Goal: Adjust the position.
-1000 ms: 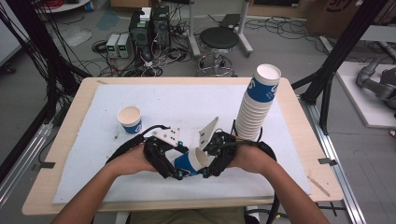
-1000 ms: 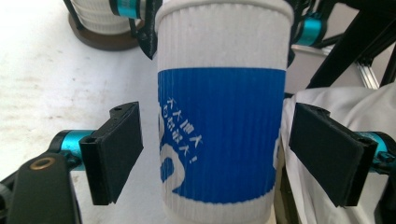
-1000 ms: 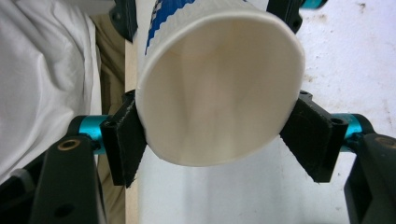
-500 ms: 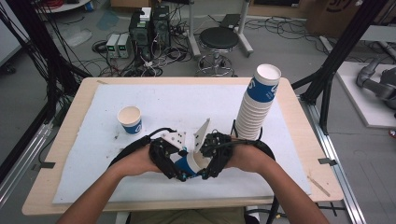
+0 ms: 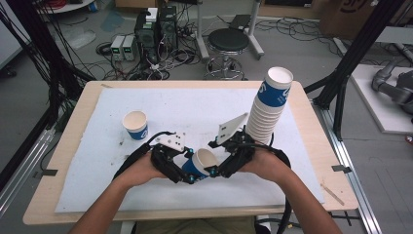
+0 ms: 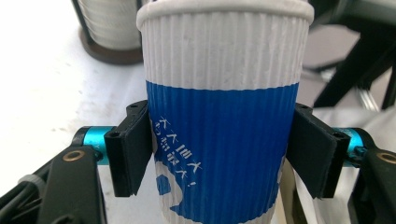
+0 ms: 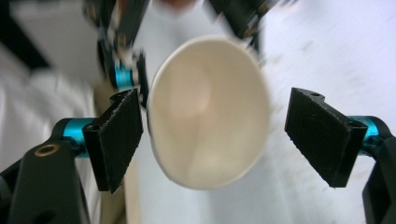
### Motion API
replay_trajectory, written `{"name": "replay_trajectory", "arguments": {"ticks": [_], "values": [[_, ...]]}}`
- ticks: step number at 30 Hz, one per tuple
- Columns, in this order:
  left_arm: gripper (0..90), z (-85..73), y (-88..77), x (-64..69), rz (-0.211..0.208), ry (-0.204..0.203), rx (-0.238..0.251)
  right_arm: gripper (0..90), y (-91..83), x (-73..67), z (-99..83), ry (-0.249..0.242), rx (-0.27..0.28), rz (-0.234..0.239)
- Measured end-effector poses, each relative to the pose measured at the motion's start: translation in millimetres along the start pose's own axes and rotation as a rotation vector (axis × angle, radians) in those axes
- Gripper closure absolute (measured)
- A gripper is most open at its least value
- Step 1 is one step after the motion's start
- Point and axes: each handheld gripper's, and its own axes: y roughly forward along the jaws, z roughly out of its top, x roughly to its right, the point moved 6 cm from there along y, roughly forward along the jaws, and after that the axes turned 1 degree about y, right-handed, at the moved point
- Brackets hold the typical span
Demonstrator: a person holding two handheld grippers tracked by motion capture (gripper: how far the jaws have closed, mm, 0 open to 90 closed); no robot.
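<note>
A blue-and-white ribbed paper cup (image 5: 202,163) lies tilted just above the table's near middle, its mouth facing up and to the right. My left gripper (image 5: 191,171) is shut on it; its jaws have just closed onto it and eased a little. In the left gripper view both pads press the cup (image 6: 222,116) on its blue band. My right gripper (image 5: 217,168) stands open at the cup's rim, its jaws having just opened. In the right gripper view the cup's mouth (image 7: 210,112) sits between the spread pads (image 7: 322,135), the right one well clear.
A tall stack of matching cups (image 5: 269,105) stands at the right, close behind my right hand. A single upright cup (image 5: 135,125) stands at the left. A white mat (image 5: 195,105) covers the wooden table (image 5: 311,126). Cables trail from both grippers.
The cup has passed from the right gripper to the left: the left jaws closed on it, then the right jaws opened off it. Both hands stayed near the table's front.
</note>
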Motion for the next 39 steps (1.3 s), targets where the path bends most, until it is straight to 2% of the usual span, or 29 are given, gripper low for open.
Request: {"name": "replay_trajectory", "arguments": {"ticks": [4,8,12,18,22,23,27,32,36,39], "values": [[28.0,-1.8,-3.7,-5.3,0.059,-0.005,0.099,19.6,-17.5,6.0,-1.9,0.055,0.194,-0.041],[27.8,-5.3,-11.4,-12.9,0.127,-0.013,0.214,19.7,-28.4,11.2,-13.3,0.113,0.282,-0.103],[27.3,-7.3,-19.7,-16.8,0.181,-0.023,0.316,19.6,-31.3,11.8,-25.6,0.132,0.339,-0.120],[26.7,-10.9,-24.9,-17.6,0.218,-0.037,0.407,19.6,-29.3,12.4,-45.7,0.182,0.384,-0.141],[27.2,-11.2,-28.0,-17.1,0.238,-0.005,0.433,19.7,-27.1,13.5,-55.4,0.174,0.409,-0.160],[27.2,-10.7,-29.7,-17.1,0.237,0.004,0.458,19.7,-26.8,13.7,-57.4,0.174,0.412,-0.165],[27.2,-13.3,-34.9,-19.2,0.241,-0.009,0.527,19.7,-24.6,13.8,-70.1,0.185,0.417,-0.183],[27.0,-20.7,-36.3,-20.8,0.253,-0.007,0.548,19.7,-20.2,14.1,-84.4,0.210,0.405,-0.193],[26.7,-23.9,-38.2,-21.9,0.262,-0.005,0.557,19.7,-20.4,17.7,-87.8,0.204,0.394,-0.219],[26.4,-25.9,-40.2,-22.1,0.271,0.001,0.566,19.7,-20.3,20.0,-89.3,0.213,0.395,-0.217]]}}
